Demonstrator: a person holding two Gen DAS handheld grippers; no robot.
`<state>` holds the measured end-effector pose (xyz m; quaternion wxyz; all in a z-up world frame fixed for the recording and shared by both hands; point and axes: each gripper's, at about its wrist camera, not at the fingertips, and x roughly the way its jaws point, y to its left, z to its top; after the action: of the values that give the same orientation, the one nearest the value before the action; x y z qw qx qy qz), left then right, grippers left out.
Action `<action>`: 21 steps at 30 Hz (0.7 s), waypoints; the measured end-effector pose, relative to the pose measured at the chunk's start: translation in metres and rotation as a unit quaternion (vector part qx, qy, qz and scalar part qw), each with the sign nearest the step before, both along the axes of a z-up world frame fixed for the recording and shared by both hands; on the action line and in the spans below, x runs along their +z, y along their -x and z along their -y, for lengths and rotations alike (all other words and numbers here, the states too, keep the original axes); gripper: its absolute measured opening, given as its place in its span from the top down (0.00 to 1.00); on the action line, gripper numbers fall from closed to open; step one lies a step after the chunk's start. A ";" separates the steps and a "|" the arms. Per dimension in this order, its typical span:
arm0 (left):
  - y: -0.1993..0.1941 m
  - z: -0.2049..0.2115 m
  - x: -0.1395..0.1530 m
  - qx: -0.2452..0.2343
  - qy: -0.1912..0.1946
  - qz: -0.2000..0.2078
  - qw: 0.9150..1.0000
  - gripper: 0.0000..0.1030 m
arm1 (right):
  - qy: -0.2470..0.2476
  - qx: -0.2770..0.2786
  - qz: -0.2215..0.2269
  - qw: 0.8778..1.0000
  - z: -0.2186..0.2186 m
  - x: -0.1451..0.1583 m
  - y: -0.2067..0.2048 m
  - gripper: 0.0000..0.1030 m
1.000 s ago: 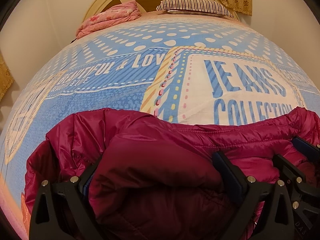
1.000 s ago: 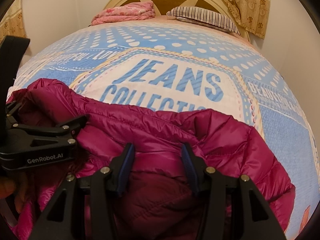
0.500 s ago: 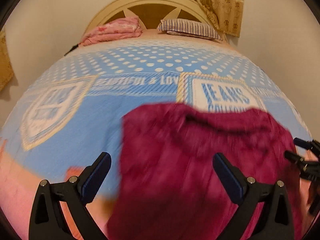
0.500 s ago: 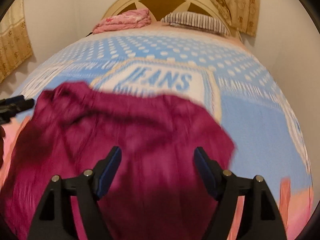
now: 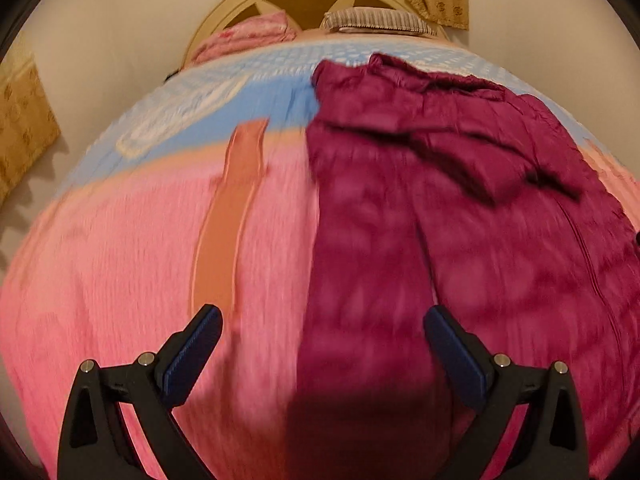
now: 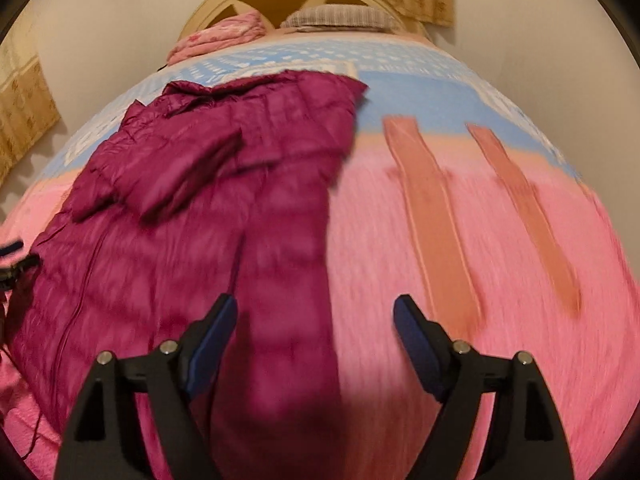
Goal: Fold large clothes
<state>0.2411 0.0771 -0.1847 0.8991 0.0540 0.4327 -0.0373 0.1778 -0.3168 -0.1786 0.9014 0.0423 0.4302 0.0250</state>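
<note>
Magenta quilted jacket (image 5: 460, 220) flat on pink bedspread (image 5: 120, 280).

Motion blur smears the near half of both my wrist views: the quilting of the magenta puffer jacket (image 5: 460, 240) dissolves into streaks, and the pink bed cover (image 5: 120, 260) shows no readable weave. The jacket's lower hem drops out of sight in shadow at the bottom edge. In my right view only a dark tip of my left gripper (image 6: 16, 260) shows, cut off by the frame, its jaws unreadable. The blue bedspread (image 6: 420, 80) print is illegible.
</note>
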 end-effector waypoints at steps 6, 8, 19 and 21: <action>0.035 -0.015 -0.011 0.007 0.030 -0.006 1.000 0.01 | -0.019 -0.027 -0.003 0.999 0.005 -0.003 0.050 0.19; 0.044 -0.016 -0.013 0.005 0.040 -0.005 0.999 0.01 | -0.029 -0.034 -0.009 0.999 0.007 -0.008 0.063 0.19; 0.065 -0.012 -0.015 -0.013 0.081 0.004 0.997 0.29 | -0.034 -0.010 0.004 0.999 -0.018 -0.016 0.097 0.49; 0.070 -0.009 -0.013 -0.035 0.105 -0.009 0.994 0.54 | -0.070 0.008 0.006 0.997 -0.020 -0.014 0.098 0.81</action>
<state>0.1709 0.0863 -0.1976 0.8943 -0.0257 0.4319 -0.1142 0.0800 -0.2971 -0.1928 0.8986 0.1017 0.4222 0.0631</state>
